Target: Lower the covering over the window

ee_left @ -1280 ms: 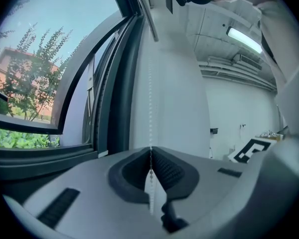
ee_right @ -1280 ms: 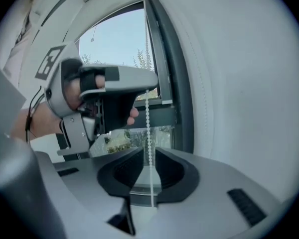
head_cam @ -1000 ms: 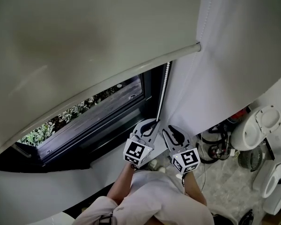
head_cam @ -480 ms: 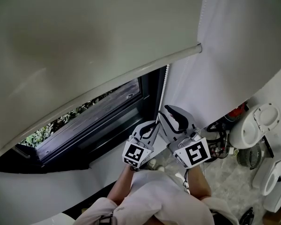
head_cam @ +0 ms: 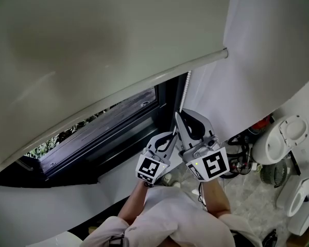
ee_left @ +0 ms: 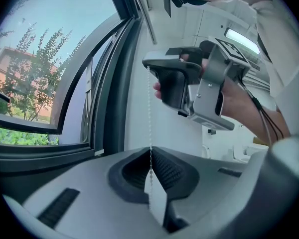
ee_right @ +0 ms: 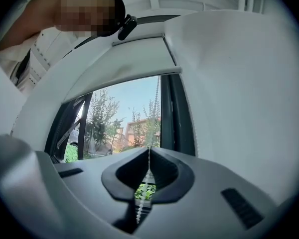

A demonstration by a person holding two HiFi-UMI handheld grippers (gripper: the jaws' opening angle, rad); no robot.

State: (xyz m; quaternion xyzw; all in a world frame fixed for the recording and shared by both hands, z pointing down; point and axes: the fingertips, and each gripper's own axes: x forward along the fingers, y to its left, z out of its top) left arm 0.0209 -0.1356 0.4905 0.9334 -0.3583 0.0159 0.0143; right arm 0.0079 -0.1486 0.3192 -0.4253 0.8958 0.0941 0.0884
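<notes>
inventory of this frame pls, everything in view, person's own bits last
roller blind: one, off-white, part-lowered over the window
window frame: one, dark, below the blind's edge
bead chain: one, white, hanging at the window's right side
trees: several, green, outside the glass
white surface: one, right of the window; wall or second blind, cannot tell
rounded items: at least two, white, floor at right; unclear what they are
left gripper: one, grey, shut on the bead chain
right gripper: one, grey, jaws just closed on the bead chain, above the left gripper
shirt: one, light, bottom of head view
</notes>
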